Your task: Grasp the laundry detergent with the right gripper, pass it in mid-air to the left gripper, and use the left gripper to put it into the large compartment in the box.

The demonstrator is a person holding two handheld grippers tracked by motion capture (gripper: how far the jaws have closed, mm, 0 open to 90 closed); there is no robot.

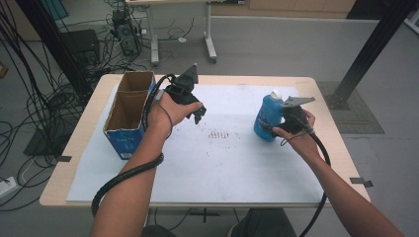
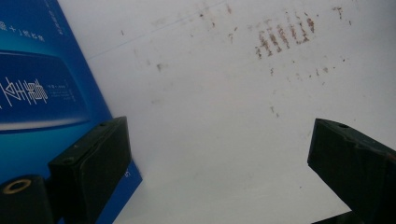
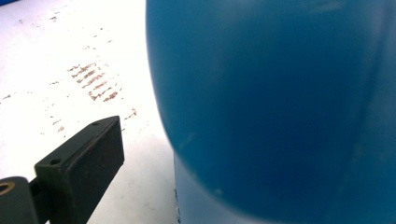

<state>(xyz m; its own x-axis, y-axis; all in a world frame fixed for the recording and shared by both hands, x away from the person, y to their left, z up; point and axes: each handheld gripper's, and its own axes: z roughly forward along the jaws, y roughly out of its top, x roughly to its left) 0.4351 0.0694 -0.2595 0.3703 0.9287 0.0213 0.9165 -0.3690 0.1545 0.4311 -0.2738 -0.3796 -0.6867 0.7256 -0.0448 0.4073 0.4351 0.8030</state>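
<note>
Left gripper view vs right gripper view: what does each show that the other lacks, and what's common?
Left gripper view alone: the printed blue side of the cardboard box at its left edge, and the left gripper with both jaws set wide apart over bare sheet.

Right gripper view alone: the blue bottle, very close, covering most of the frame; one jaw of the right gripper stands clear at lower left, its other jaw hidden.

Both: the white sheet with the patch of brownish marks.

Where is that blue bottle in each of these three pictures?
High view: blue bottle stands right of centre, beside the right gripper.
Left gripper view: not in it.
Right gripper view: bottle looms close, right side.
Shared landmark: brown smudges on the white sheet.
</note>
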